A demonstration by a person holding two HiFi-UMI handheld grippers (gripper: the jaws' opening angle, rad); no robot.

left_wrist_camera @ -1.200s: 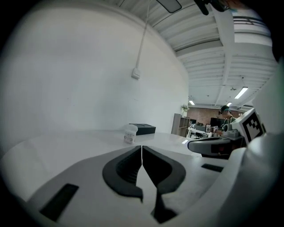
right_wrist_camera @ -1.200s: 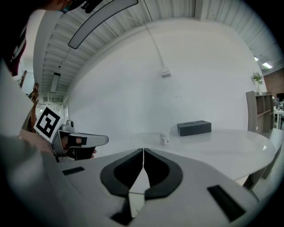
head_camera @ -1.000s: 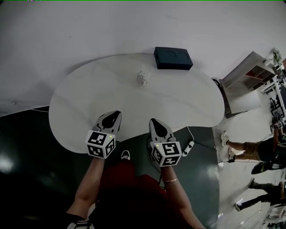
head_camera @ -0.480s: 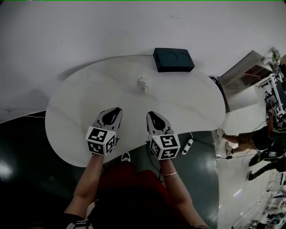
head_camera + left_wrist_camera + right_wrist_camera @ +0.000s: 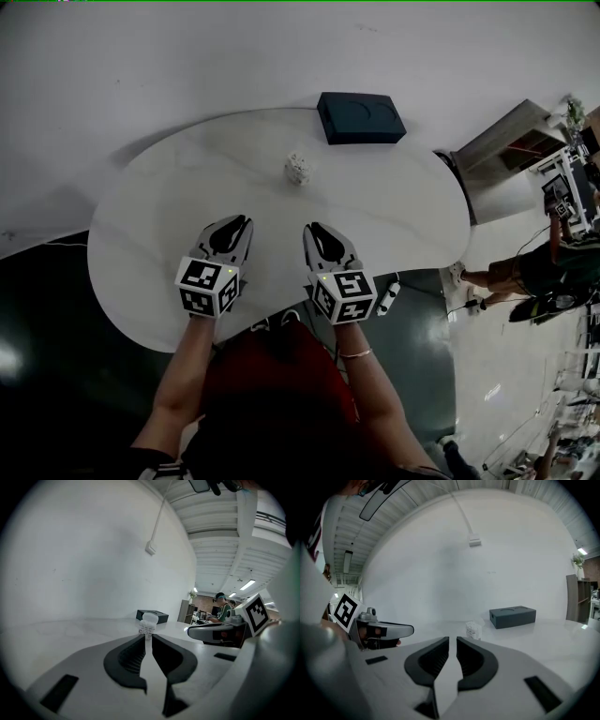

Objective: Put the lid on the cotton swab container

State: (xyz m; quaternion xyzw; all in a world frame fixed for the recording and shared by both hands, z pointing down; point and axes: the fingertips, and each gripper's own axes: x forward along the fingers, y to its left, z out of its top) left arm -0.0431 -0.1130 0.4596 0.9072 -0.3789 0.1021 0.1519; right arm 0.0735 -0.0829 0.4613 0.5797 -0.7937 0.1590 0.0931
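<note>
1. Two tools, the left tool [image 5: 245, 220] and the right tool [image 5: 309, 228], are held side by side over the near edge of the white worktop [image 5: 159, 211]. Both point toward the cotton swab container [image 5: 298, 168], which stands upright and alone near the worktop's middle, well apart from both.
2. Beyond the container we see a dark box [image 5: 361, 117] at the far edge, by the wall. Nothing stands between either tool and the container. A power strip [image 5: 386, 298] lies on the dark floor near the right tool, and another person [image 5: 525, 277] stands off to the right.
3. Both forearms reach forward, bare and nearly parallel, with the marker cubes nearest us and a bracelet [image 5: 357, 353] on the right wrist.
4. In the left gripper view, the left tool [image 5: 147, 637] has its jaws pressed together at the tips, with nothing between them. The container [image 5: 149, 623] appears just above the tips, the box [image 5: 153, 616] behind it and the right tool [image 5: 220, 631] at the right.
5. In the right gripper view, the right tool [image 5: 453, 641] has just been opening its jaws. They stand a thin slit apart, with nothing between them. The container [image 5: 474, 630] lies right of the slit, the box [image 5: 512, 616] farther right and the left tool [image 5: 384, 630] at the left.
6. Only the head view shows the worktop's whole outline. In no view can we tell a lid from the container's body.
</note>
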